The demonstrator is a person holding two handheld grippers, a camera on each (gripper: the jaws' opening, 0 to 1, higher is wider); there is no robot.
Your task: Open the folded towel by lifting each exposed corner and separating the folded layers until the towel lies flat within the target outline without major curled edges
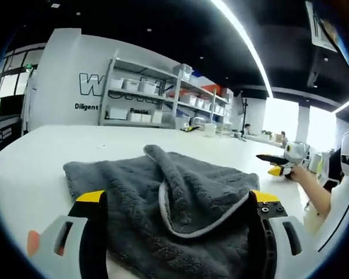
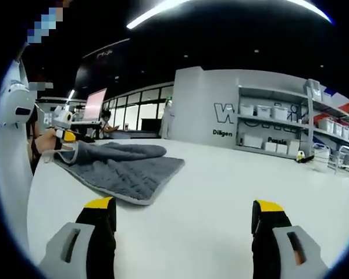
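Observation:
A dark grey towel (image 1: 163,203) with a pale trim lies on the white table (image 1: 58,145). One layer is folded over and bunched along its middle. My left gripper (image 1: 177,200) is open, its jaws standing wide apart on either side of the towel's near part, holding nothing. To the right, a hand holds my right gripper (image 1: 276,164) just off the towel's edge. In the right gripper view the towel (image 2: 125,165) lies to the left. The left gripper (image 2: 65,132) sits at its far corner. My right gripper (image 2: 183,204) is open over the bare table (image 2: 221,180).
Metal shelves (image 1: 163,96) with white bins stand beyond the table's far edge, beside a white wall with dark lettering (image 2: 224,113). A person's arm and white sleeve (image 1: 331,203) show at the right. Bare tabletop lies all around the towel.

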